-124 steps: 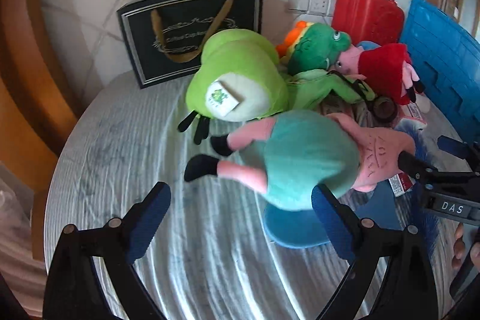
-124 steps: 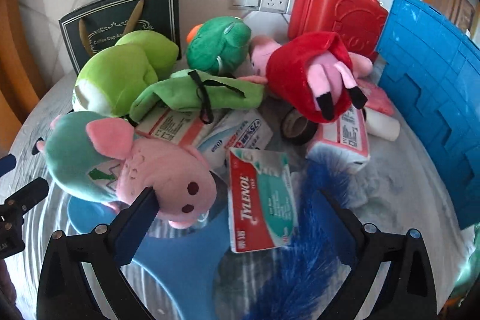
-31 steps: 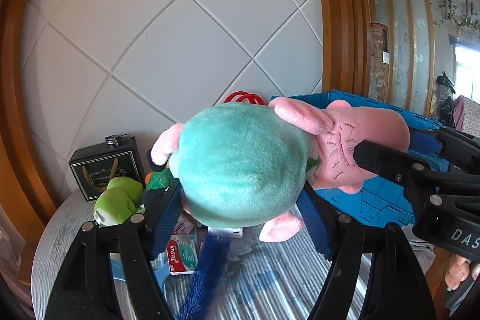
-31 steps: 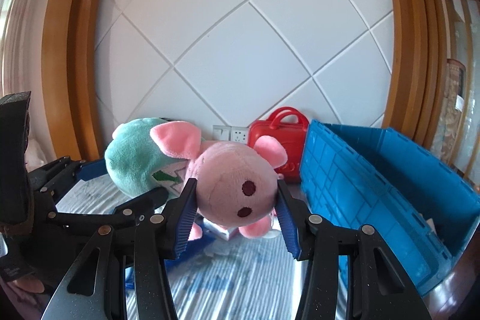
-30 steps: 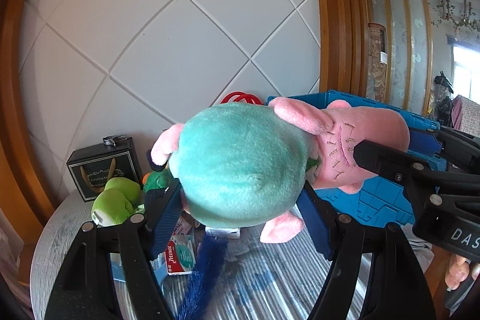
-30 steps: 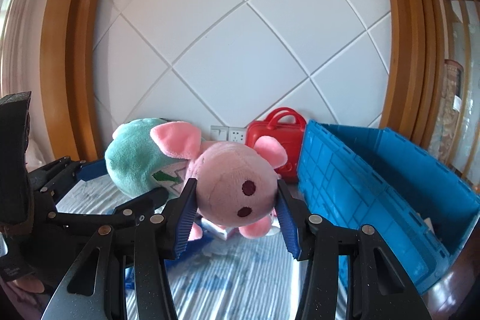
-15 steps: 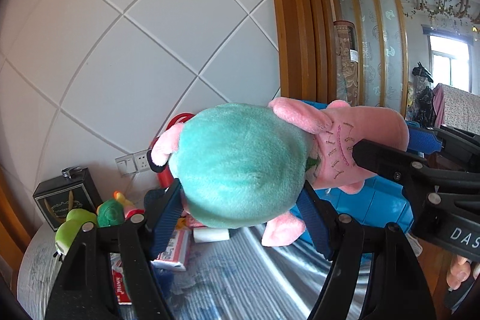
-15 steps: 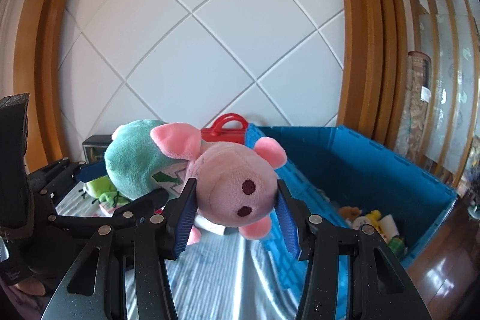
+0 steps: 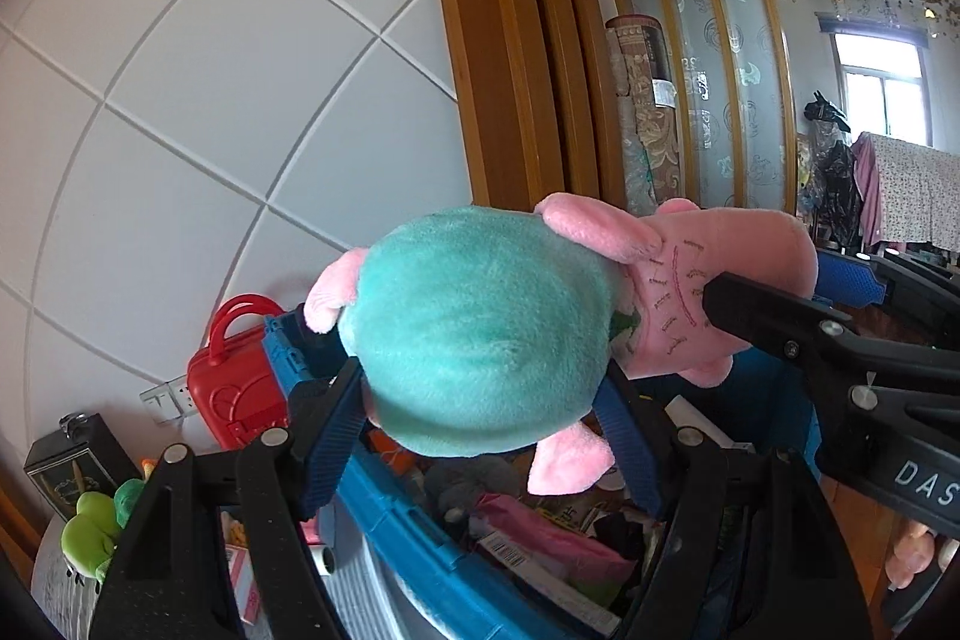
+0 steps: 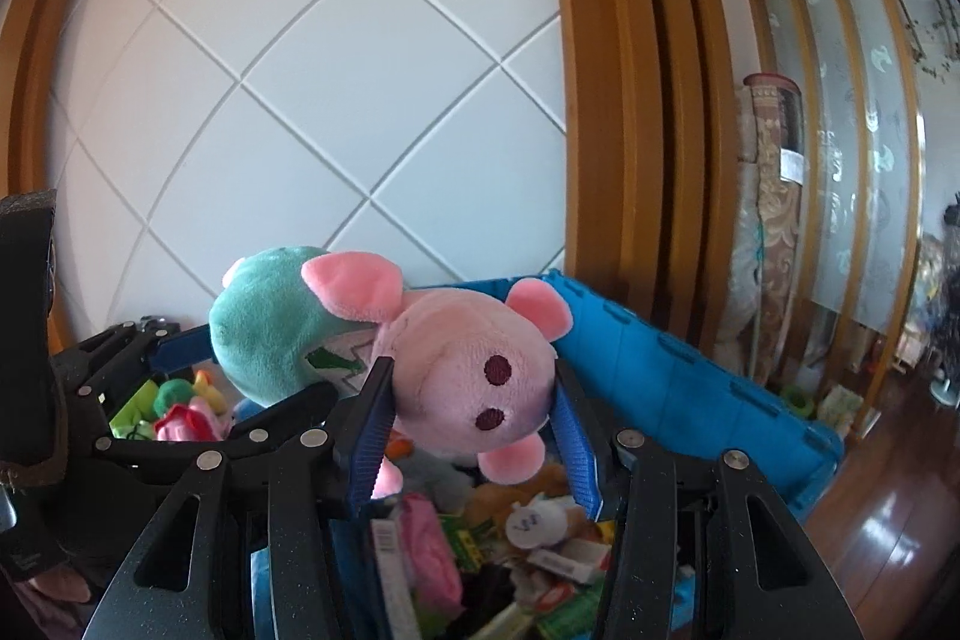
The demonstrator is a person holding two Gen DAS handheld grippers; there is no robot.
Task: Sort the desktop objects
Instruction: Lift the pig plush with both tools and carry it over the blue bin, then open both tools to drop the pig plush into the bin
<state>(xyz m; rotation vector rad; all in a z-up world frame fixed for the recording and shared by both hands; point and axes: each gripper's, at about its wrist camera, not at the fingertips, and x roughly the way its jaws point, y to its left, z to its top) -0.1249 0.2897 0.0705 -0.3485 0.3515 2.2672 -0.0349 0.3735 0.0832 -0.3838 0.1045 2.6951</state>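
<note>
A pig plush toy [image 9: 480,340] with a teal body and a pink head hangs in the air between both grippers. My left gripper [image 9: 480,400] is shut on its teal body. My right gripper [image 10: 471,418] is shut on its pink head [image 10: 474,388]. The toy hangs above the open blue crate [image 10: 660,376], which holds several toys and boxes. In the left wrist view the crate's near wall [image 9: 408,532] runs below the toy, and the right gripper's black frame [image 9: 840,358] reaches in from the right.
On the round table at lower left stand a red toy suitcase [image 9: 240,382], a dark gift bag [image 9: 66,466] and green plush toys [image 9: 96,526]. A white panelled wall and wooden pillars rise behind. A wooden floor [image 10: 888,520] lies right of the crate.
Both grippers have carried the pig plush to the right, from over the table to over the blue crate. The grip on it has not changed.
</note>
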